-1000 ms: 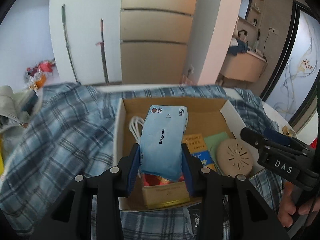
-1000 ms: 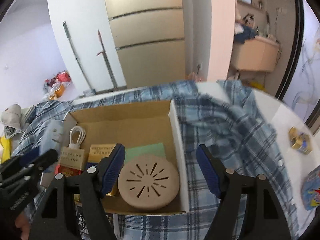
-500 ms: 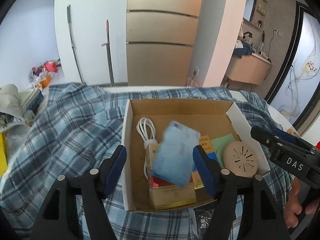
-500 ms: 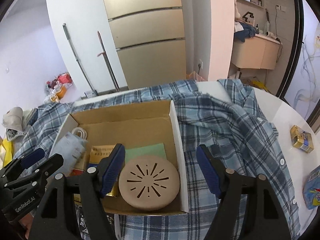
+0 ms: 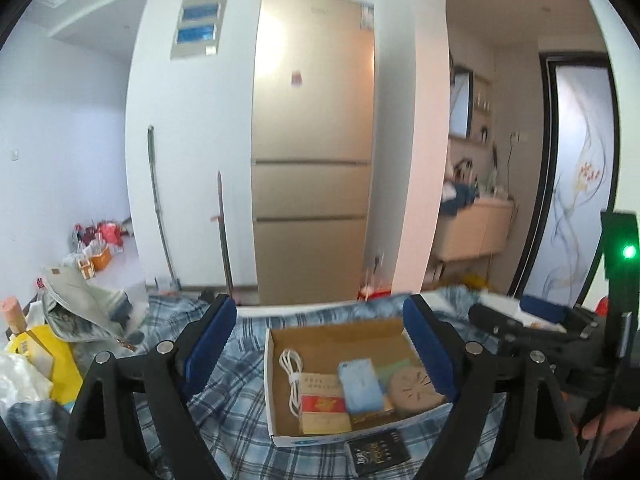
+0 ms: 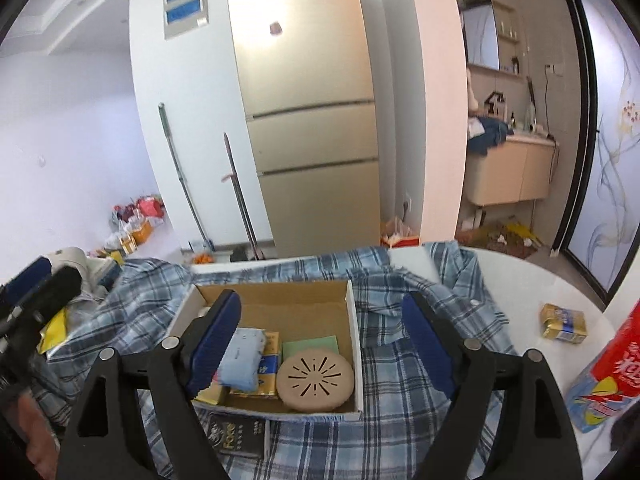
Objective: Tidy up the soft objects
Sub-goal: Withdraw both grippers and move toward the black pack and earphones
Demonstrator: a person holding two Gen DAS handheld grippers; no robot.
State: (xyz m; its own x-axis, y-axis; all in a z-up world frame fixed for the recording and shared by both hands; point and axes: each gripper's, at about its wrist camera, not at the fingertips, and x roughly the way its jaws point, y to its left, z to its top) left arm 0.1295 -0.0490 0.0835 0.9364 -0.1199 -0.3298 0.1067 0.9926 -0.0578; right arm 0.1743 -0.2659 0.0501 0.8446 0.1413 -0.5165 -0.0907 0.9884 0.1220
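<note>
A round white table [image 6: 532, 280] stands in a room with a tall gold fridge [image 5: 314, 168] at the back. A blue checked shirt [image 6: 400, 360] is spread over the table.

Nearest to us, the left gripper [image 5: 320, 348] is held up above the table. Its two blue fingers are far apart and hold nothing. The right gripper [image 6: 322, 344] is the same, wide and empty. Part of it also shows at the right edge of the left camera's view.

Just under them, a small black booklet [image 5: 378, 456] lies on the shirt, touching the front wall of a cardboard box [image 5: 336, 330]. The box sits on the shirt.

Inside the box, the soft light blue tissue pack [image 5: 360, 385] lies flat in the middle, on top of other things. A red and tan box [image 5: 323, 402] is beside it on the left. A round tan disc [image 5: 414, 389] with slits is on the right. A coiled white cable [image 5: 291, 376] lies by the left wall.

Farther right, a small gold packet [image 6: 564, 322] sits alone on the bare table. Two long poles [image 5: 158, 204] lean on the wall by the fridge.
</note>
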